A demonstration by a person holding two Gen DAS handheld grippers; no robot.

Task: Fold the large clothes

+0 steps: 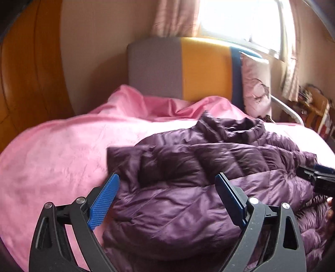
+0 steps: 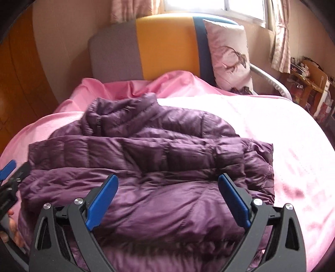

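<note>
A purple quilted down jacket [image 1: 199, 171] lies on a pink bed sheet [image 1: 52, 159], its sleeves folded across the body and the collar toward the headboard. It also shows in the right wrist view [image 2: 157, 159]. My left gripper [image 1: 167, 184] is open and empty, held just above the jacket's near left part. My right gripper [image 2: 168, 184] is open and empty above the jacket's near hem. The right gripper's tip shows at the right edge of the left wrist view [image 1: 318, 175]; the left gripper's blue pad shows at the left edge of the right wrist view [image 2: 8, 167].
A grey, yellow and blue headboard [image 2: 167, 46] stands at the far end of the bed. A pink pillow [image 2: 230, 54] leans against it on the right. A wooden wardrobe [image 1: 27, 73] is at the left. A window with curtains [image 1: 240, 18] and cluttered shelves [image 2: 309, 83] are at the right.
</note>
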